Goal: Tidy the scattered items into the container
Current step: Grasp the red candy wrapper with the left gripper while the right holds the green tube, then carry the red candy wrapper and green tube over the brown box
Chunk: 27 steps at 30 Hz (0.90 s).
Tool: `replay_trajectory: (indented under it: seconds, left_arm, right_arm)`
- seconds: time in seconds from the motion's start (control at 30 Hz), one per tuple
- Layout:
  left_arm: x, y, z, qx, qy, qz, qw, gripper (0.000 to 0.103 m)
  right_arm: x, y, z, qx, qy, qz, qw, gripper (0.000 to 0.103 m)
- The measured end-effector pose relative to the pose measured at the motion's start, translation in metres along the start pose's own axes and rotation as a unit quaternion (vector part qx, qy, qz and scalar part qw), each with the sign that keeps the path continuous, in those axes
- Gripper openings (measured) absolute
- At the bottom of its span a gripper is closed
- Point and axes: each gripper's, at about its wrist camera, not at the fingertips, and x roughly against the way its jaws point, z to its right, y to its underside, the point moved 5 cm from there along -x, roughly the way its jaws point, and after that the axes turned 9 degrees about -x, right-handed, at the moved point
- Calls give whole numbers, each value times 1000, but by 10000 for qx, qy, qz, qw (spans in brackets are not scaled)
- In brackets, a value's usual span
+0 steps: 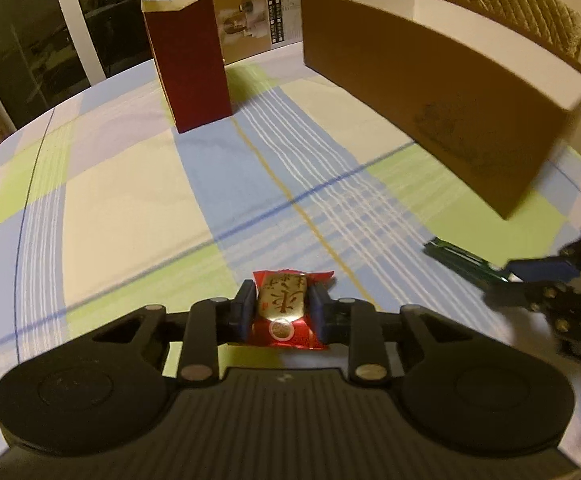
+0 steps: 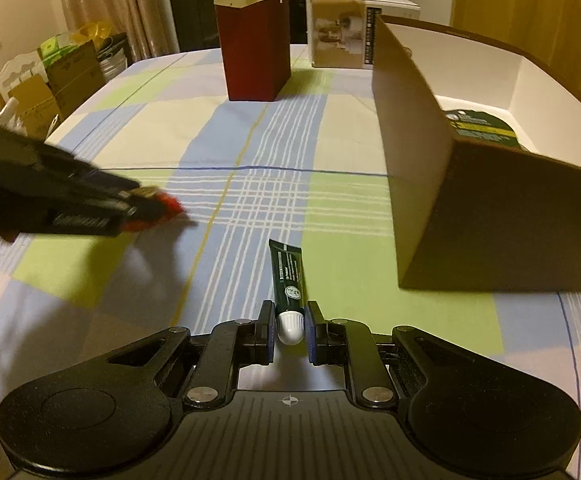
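Note:
My left gripper [image 1: 283, 306] is shut on a red and gold snack packet [image 1: 284, 312], held above the checked tablecloth. In the right wrist view the left gripper [image 2: 146, 204] shows blurred at the left with the red packet [image 2: 170, 204] at its tip. My right gripper [image 2: 289, 326] is shut on a dark green tube [image 2: 288, 276] at its white cap end [image 2: 290, 326]; the tube points forward. In the left wrist view the right gripper [image 1: 502, 278] holds the tube [image 1: 462, 260] at the right. The brown open box [image 2: 490, 216] with a white inside stands right of it.
A tall dark red carton [image 1: 192, 64] stands at the back of the table, also in the right wrist view [image 2: 256, 46]. A printed beige box [image 2: 340, 36] stands behind it. A green-labelled item [image 2: 484, 128] lies inside the brown box. Cardboard boxes [image 2: 50, 84] sit beyond the table's left edge.

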Motion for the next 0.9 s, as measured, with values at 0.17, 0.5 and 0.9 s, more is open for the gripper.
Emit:
replay_trajectory:
  seconds: [0.17, 0.5, 0.9]
  left_arm:
    - [32, 20, 30, 114, 11, -36, 9999, 26]
    - [32, 43, 52, -164, -79, -229, 9996, 53]
    - [24, 52, 50, 160, 65, -471, 9987, 25]
  right_arm:
    - [15, 14, 0, -182, -14, -110, 9998, 17]
    - [18, 18, 0, -264, 13, -111, 9996, 17]
    - [12, 21, 3, -358, -27, -239, 9991, 17]
